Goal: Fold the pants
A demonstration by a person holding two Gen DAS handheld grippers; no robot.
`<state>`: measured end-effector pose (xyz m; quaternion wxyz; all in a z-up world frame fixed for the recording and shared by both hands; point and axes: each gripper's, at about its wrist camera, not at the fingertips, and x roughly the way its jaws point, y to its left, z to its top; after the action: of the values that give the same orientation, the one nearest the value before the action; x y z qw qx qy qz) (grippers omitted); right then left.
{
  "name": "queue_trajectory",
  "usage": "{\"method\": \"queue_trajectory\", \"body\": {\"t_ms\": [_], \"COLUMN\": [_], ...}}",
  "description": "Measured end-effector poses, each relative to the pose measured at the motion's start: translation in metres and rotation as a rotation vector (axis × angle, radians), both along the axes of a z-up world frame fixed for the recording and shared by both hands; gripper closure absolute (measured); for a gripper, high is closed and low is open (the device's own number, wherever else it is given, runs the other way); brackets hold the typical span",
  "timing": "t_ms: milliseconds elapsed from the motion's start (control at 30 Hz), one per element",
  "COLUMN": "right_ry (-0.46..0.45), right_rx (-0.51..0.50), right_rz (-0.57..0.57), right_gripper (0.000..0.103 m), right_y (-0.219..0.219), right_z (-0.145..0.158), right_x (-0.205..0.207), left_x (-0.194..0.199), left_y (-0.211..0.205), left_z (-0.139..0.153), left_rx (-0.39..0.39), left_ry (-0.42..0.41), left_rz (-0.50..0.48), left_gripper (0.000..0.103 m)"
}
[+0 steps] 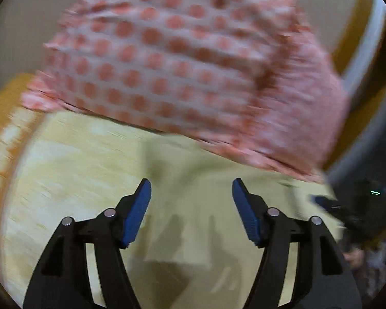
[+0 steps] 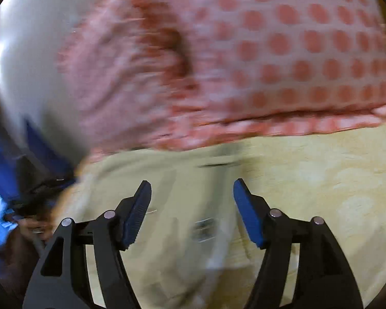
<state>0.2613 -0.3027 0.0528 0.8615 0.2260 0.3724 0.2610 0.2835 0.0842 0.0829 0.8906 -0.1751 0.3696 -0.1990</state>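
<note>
The left gripper (image 1: 191, 188) stands wide open with nothing between its blue ribbed pads (image 1: 137, 211). Directly under and ahead of it lie the pale khaki cloth pants (image 1: 193, 231), flat on a yellow patterned bedspread (image 1: 64, 167) that runs off to the gripper's left. Beyond the fingertips sits a soft pillow in pink fabric with red dots (image 1: 167, 51), its lower edge just beyond the far edge of the pants. Both views are smeared by motion blur, so fine creases cannot be read.

The right gripper (image 2: 192, 189) is likewise spread wide and holds nothing. Below and between its jaws the khaki cloth shows a small label or fastener, too blurred to name; the bedspread extends to its right, and the dotted pillow fills the space ahead. At this gripper's far left a blue and black shape appears, probably the other tool and hand, though that cannot be told for certain.

The fold looks hardly begun. The likely trouble is a bad pinch: closing at speed could catch the bedspread along with the pants, or take only one layer, and the fold would drag crooked. The pillow sits close enough that a lifted edge might snag on it.
</note>
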Motion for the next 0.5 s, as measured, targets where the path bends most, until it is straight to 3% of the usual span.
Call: {"method": "queue_trajectory", "body": {"t_ms": [33, 100, 167, 200, 233, 267, 333, 367, 400, 500], "right_ry": [0.027, 0.169, 0.221, 0.247, 0.262, 0.242, 0.142, 0.096, 0.058, -0.022], "right_rx": [0.017, -0.001, 0.087, 0.092, 0.077, 0.018, -0.077, -0.120, -0.175, -0.294], "right_rz": [0.028, 0.011, -0.062, -0.088, -0.117, -0.150, -0.159, -0.158, -0.150, -0.148], "right_gripper": [0.035, 0.034, 0.036, 0.040, 0.038, 0.034, 0.005, 0.004, 0.004, 0.001], "right_y": [0.004, 0.014, 0.003, 0.000, -0.001, 0.002, 0.015, 0.023, 0.035, 0.066], "right_z": [-0.005, -0.029, -0.043, -0.042, -0.038, -0.028, -0.011, -0.006, -0.002, -0.006], "right_x": [0.000, 0.010, 0.012, 0.011, 0.005, -0.009, -0.041, -0.059, -0.079, -0.123], "left_x": [-0.003, 0.003, 0.014, 0.009, 0.006, 0.000, -0.029, -0.047, -0.073, -0.130], "left_y": [-0.008, -0.029, -0.041, -0.043, -0.045, -0.046, -0.043, -0.042, -0.043, -0.048], "left_z": [-0.004, -0.027, -0.055, -0.053, -0.051, -0.047, -0.034, -0.027, -0.020, -0.021], "left_rx": [-0.018, 0.000, 0.089, 0.133, 0.176, 0.207, 0.219, 0.239, 0.288, 0.387], "left_ry": [0.023, 0.130, 0.232, 0.162, 0.163, 0.174, 0.134, 0.094, 0.041, -0.034], "left_rz": [-0.044, -0.096, -0.075, -0.049, -0.033, -0.015, 0.012, 0.028, 0.056, 0.092], "left_gripper": [0.033, 0.033, 0.046, 0.046, 0.046, 0.044, 0.026, 0.020, 0.008, 0.002]}}
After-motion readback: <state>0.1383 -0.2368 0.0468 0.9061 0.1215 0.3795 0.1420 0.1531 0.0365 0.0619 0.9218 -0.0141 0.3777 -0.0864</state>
